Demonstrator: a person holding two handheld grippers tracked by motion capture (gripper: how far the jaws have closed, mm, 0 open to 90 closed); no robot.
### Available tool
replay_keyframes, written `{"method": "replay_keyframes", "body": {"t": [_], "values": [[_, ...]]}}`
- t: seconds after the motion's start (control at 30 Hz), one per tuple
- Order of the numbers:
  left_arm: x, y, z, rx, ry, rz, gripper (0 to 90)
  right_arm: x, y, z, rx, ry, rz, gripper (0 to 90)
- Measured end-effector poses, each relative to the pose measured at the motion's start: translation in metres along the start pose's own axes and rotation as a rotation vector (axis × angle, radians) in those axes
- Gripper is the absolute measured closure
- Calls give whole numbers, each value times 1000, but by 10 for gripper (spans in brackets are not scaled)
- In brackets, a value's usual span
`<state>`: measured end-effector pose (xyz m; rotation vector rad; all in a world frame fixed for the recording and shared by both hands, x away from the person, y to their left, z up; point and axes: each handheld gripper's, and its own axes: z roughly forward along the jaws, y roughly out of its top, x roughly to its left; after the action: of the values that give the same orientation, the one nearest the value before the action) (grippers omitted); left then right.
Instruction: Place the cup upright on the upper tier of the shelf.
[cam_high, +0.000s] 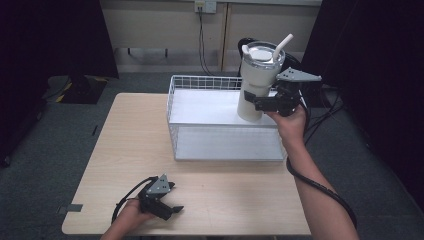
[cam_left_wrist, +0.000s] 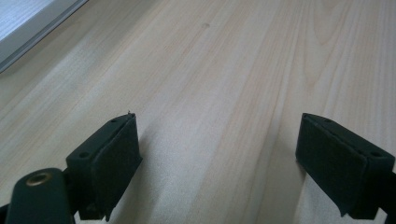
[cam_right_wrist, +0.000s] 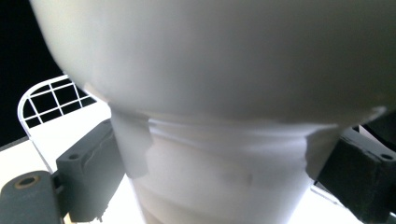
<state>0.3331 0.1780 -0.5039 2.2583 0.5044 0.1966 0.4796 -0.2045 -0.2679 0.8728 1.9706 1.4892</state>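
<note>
Left gripper (cam_high: 167, 206): black body, grey three-cornered plate on top, black cable looping off its left side. Two blocky black jaws with flat matte pads (cam_left_wrist: 116, 163); small screw holes on their upper faces; brass-coloured ringed hole at the near left corner.

Right gripper (cam_high: 263, 103): same black build, grey plate, thick black cable along the forearm. Both forearms bare, no sleeves.

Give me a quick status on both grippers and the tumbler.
Right gripper shut on white tumbler, held upright over wire basket. Left gripper open, low over table, holding nothing. Nothing in the way.
</note>
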Motion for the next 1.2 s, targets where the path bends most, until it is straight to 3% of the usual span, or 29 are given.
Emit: {"method": "replay_keyframes", "body": {"t": [0.67,1.2], "values": [[0,0,0,-3,3,-1,130,-2,-7,-17,10,4,-26,104],[0,0,0,-3,2,-1,130,3,-18,-38,25,52,-54,111]]}}
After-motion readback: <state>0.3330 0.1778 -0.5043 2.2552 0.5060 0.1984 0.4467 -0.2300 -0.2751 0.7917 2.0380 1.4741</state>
